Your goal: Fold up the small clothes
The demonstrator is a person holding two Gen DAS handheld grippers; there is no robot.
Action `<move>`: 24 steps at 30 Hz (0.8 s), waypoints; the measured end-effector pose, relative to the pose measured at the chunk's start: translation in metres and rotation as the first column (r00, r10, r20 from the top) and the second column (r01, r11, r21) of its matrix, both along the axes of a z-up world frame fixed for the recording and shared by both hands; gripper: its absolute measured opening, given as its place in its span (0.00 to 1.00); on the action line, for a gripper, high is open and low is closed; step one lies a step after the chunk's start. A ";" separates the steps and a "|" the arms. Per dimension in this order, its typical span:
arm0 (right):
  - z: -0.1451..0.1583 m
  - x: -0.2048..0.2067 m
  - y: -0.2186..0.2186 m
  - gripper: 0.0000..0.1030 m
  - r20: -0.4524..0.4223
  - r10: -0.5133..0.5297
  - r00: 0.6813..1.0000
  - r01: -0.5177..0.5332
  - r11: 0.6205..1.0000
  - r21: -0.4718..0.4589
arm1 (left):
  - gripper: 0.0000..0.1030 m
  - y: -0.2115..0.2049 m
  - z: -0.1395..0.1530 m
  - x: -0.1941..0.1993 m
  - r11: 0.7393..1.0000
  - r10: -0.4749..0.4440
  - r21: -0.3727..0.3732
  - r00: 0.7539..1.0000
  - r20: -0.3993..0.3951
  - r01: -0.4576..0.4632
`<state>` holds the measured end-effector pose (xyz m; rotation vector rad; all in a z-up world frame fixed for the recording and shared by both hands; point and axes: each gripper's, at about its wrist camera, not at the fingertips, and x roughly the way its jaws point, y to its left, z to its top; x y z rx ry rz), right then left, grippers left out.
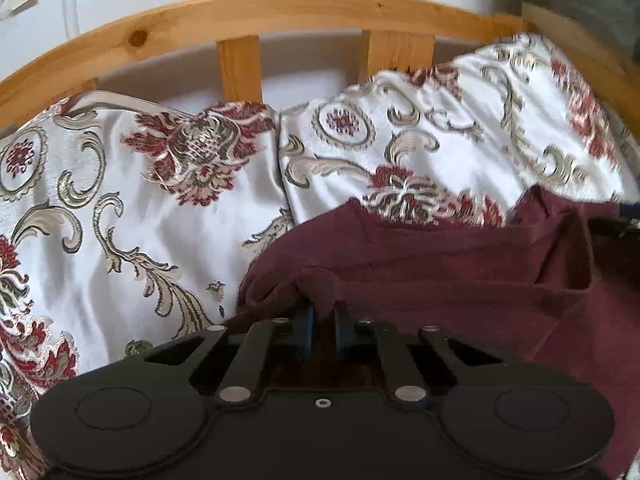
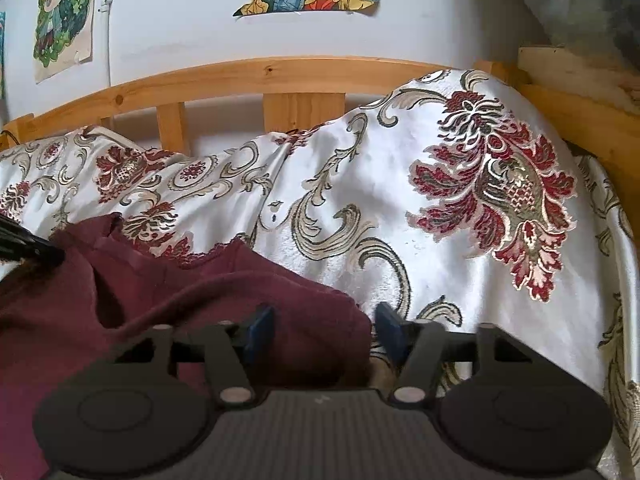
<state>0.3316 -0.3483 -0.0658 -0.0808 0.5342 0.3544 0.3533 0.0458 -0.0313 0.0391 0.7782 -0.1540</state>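
- Maroon garment: lower right of left view, lying rumpled on patterned bedspread; folding barely begun.
- Left gripper: jaws nearly together, pinching garment edge.
- Right gripper: half open, fabric between the jaws, not clamped.

Black hand-held gripper, blue pads, silver pivot pins

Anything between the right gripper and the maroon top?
Nothing visible. The right gripper stands open over the near edge of the maroon top, cloth bulging between its fingers, pads not pressing. The left gripper is already shut on the other corner.
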 end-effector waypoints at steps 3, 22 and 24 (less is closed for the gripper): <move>0.000 -0.001 -0.002 0.41 0.000 -0.005 1.000 0.005 1.000 -0.001 | 0.10 0.009 0.007 -0.007 0.999 -0.006 -0.039 1.000 0.027 0.007; 0.020 -0.021 -0.001 0.36 -0.014 0.010 1.000 -0.010 1.000 0.003 | 0.09 0.023 0.025 -0.029 0.994 -0.031 -0.106 0.998 0.060 0.037; 0.017 -0.022 -0.004 0.36 -0.043 0.011 0.999 -0.009 0.999 0.042 | 0.09 0.022 0.025 -0.029 0.994 -0.030 -0.102 0.998 0.060 0.036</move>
